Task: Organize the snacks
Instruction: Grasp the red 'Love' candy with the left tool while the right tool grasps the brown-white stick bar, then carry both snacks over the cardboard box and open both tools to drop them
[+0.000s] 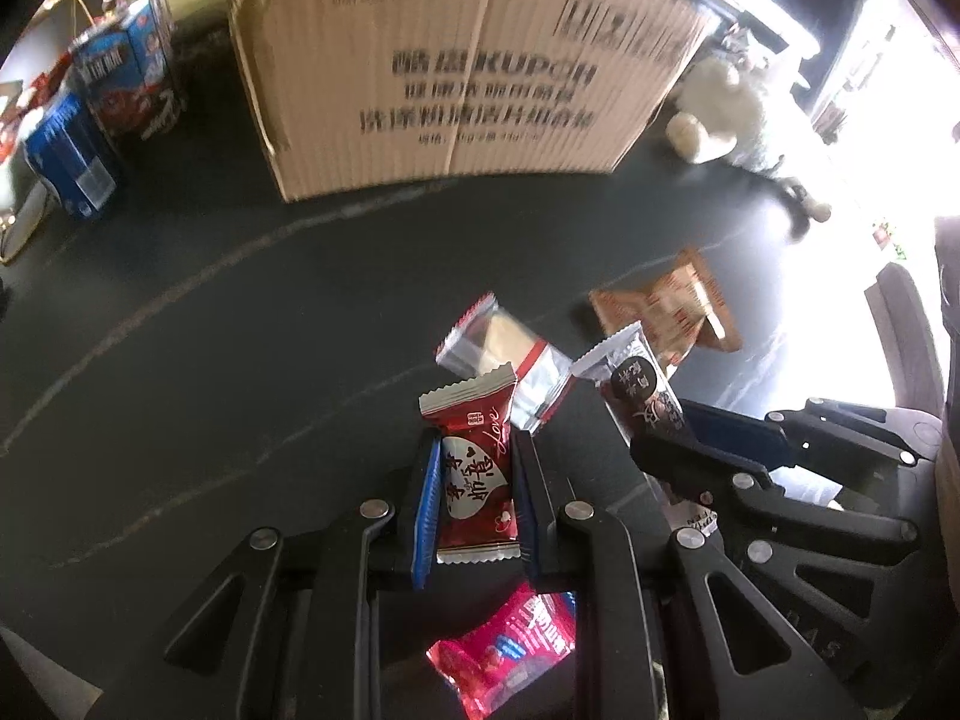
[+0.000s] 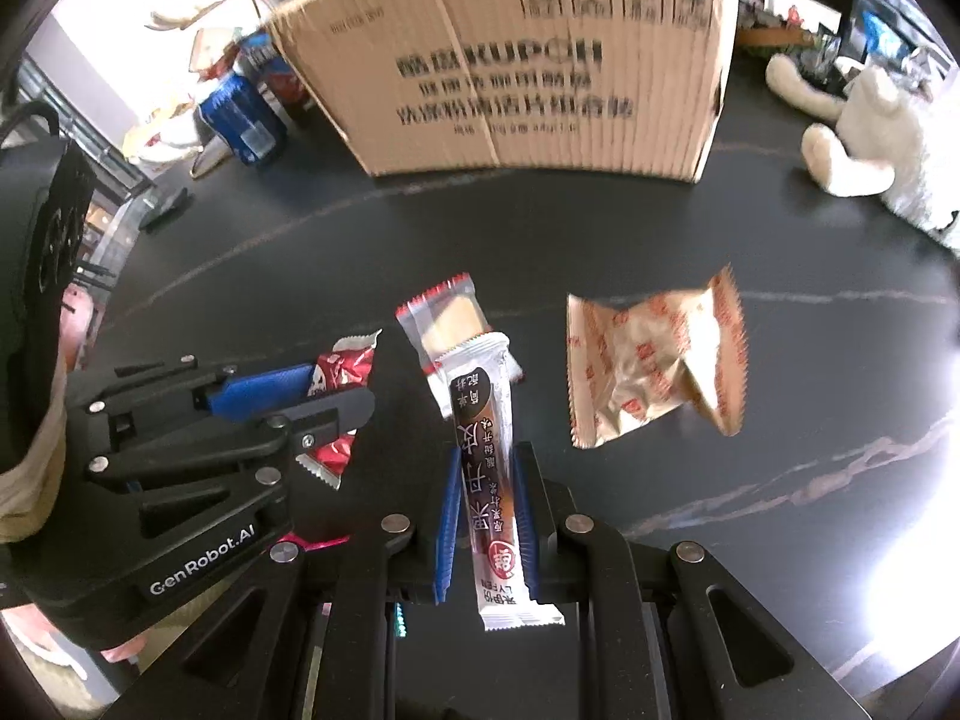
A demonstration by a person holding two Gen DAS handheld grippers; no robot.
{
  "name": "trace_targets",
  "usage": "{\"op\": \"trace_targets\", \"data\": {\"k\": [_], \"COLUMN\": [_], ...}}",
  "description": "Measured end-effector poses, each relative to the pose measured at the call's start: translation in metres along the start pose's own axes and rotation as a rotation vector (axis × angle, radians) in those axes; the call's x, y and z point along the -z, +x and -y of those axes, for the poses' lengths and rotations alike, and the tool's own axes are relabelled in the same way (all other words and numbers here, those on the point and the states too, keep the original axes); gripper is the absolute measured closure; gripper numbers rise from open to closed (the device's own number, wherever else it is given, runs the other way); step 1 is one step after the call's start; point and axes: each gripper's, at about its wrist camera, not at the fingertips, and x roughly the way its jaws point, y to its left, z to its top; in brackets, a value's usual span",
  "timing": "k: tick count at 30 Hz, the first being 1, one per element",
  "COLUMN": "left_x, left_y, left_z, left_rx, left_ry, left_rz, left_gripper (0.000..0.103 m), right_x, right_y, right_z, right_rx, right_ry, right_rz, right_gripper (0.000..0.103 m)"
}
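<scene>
**snackstacker:** So both are loaded. The left hand-held gripper (image 1: 474, 480) is clenched on a dark red candy packet (image 1: 474, 462), pads on its two long sides. The right hand-held gripper (image 2: 483, 525) is clamped on a long brown-and-white snack bar (image 2: 489, 468), which sticks out well past its fingertips. What's the risk?

**tabletop_tim:** I'd guess the bar. It's pinched low down with most of its length hanging free, so a quick swing could let it twist or slide out. The two grippers are also right beside each other, and the packets could snag. The red one looks safer, though glossy foil is slippery.

**snackstacker:** And what's left?

**tabletop_tim:** Just ahead of the right fingertips there's a clear cracker packet (image 2: 447, 324), and off to its right an orange-printed wrapper (image 2: 654, 360), crumpled. A pink-red pouch (image 1: 510, 654) lies under the left gripper. All on a dark marbled table (image 2: 720, 510). Further ahead stands a big cardboard box (image 2: 540, 60), probably the destination. Blue cartons (image 1: 78, 150) ahead-left, a white plush toy (image 2: 870, 144) ahead-right, and hard window glare on the right.
</scene>
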Motion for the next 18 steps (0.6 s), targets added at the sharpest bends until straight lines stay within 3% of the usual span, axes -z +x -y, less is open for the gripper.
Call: {"op": "trace_targets", "data": {"k": [18], "left_x": [-0.027], "left_y": [-0.093], "left_z": [0.009], "left_rx": [0.027], "left_ry": [0.068], "left_rz": [0.235], "left_gripper": [0.080], "right_x": [-0.026], "right_y": [-0.087], "right_z": [-0.018], "right_rx": [0.001], "right_ry": [-0.016], "right_rz": [0.258], "right_gripper": [0.085]}}
